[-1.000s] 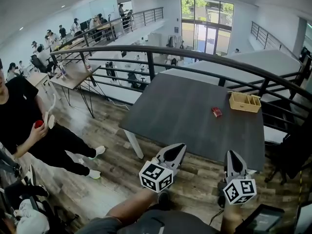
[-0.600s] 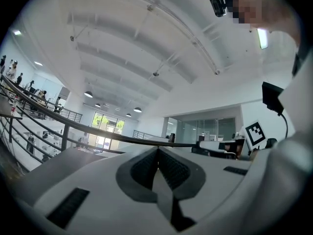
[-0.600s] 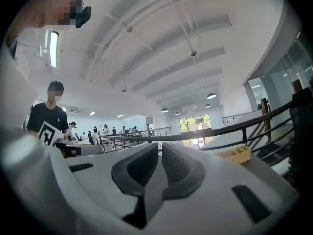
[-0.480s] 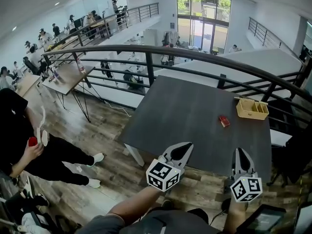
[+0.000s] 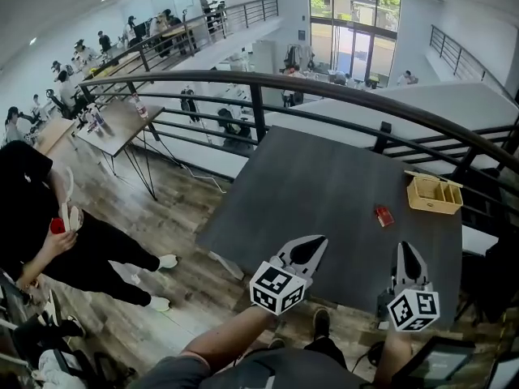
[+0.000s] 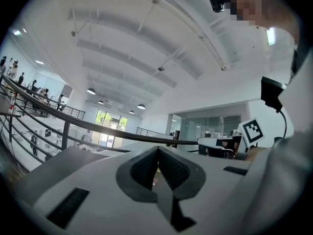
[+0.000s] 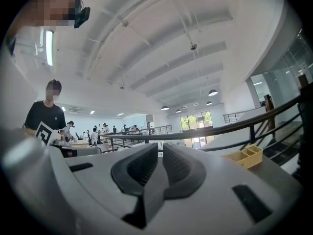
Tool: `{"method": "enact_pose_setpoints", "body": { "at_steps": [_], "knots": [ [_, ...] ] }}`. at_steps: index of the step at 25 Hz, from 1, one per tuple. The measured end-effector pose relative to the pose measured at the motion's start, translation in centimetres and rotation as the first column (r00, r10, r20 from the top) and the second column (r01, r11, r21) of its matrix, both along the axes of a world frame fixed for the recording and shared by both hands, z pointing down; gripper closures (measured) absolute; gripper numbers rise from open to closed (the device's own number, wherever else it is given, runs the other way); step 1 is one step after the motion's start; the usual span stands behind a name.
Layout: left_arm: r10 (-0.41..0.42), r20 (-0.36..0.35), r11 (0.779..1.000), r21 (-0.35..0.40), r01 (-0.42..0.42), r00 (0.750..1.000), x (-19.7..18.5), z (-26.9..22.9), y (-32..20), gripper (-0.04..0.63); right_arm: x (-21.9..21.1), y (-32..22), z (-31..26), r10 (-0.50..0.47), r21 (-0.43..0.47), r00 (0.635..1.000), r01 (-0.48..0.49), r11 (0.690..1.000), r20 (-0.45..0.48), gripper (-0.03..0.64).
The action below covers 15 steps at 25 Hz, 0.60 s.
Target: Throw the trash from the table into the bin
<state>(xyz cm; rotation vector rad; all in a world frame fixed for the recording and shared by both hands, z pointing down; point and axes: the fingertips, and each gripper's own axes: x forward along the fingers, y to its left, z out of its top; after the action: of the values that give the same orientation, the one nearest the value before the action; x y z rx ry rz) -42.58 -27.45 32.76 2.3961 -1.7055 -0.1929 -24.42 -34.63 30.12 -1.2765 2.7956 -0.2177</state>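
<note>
Holding the left gripper [image 5: 318, 243] clenched and empty at the near edge of the dark grey rectangular counter [image 5: 324, 177]. Leaving the small flat red piece of trash [image 5: 383, 215] further in, untouched. Holding the right gripper [image 5: 406, 251] clenched too, grasping nothing. Risking pushing the thin trash toward the light wooden compartment box [image 5: 435, 193] if arriving with jaws not opened. Seeing no bin.

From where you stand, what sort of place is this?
Probably an open-plan office or lab, seen from a mezzanine: a black railing guards the edge, people line a far gallery, and tall windows light the hall.
</note>
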Motion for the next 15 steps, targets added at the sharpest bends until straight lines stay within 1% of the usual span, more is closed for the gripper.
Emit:
{"method": "enact_pose_setpoints", "body": {
  "at_steps": [2, 5, 9, 10, 13, 15],
  "knots": [
    [-0.02, -0.009, 1.0, -0.003, 0.02, 1.0, -0.5, 0.0, -2.2, 0.589, -0.6, -2.5, 0.3, -0.02, -0.009, 1.0, 0.02, 1.0, 0.006, 0.597],
    [-0.04, -0.014, 0.999, -0.016, 0.039, 0.999, -0.7, 0.1, -4.9, 0.589, -1.1, -5.7, 0.7, -0.051, -0.035, 0.999, 0.052, 0.998, 0.006, 0.549],
    [-0.055, -0.003, 0.998, -0.02, 0.055, 0.998, -0.7, 0.2, -8.7, 0.589, -1.0, -10.1, 1.4, -0.073, -0.042, 0.997, 0.072, 0.996, -0.028, 0.506],
    [-0.056, -0.001, 0.998, -0.03, 0.055, 0.998, -0.5, 0.6, -9.7, 0.589, -0.8, -11.2, 1.8, -0.073, -0.052, 0.997, 0.07, 0.996, -0.039, 0.492],
    [-0.041, -0.015, 0.995, -0.096, 0.04, 0.999, 0.6, 3.1, -12.1, 0.589, 0.2, -14.0, 4.8, -0.062, -0.116, 0.995, 0.053, 0.992, -0.078, 0.465],
    [-0.048, -0.021, 0.99, -0.133, 0.045, 0.999, 0.9, 4.9, -14.0, 0.589, 0.5, -16.3, 7.2, -0.064, -0.155, 0.993, 0.048, 0.987, -0.102, 0.443]
  ]
}}
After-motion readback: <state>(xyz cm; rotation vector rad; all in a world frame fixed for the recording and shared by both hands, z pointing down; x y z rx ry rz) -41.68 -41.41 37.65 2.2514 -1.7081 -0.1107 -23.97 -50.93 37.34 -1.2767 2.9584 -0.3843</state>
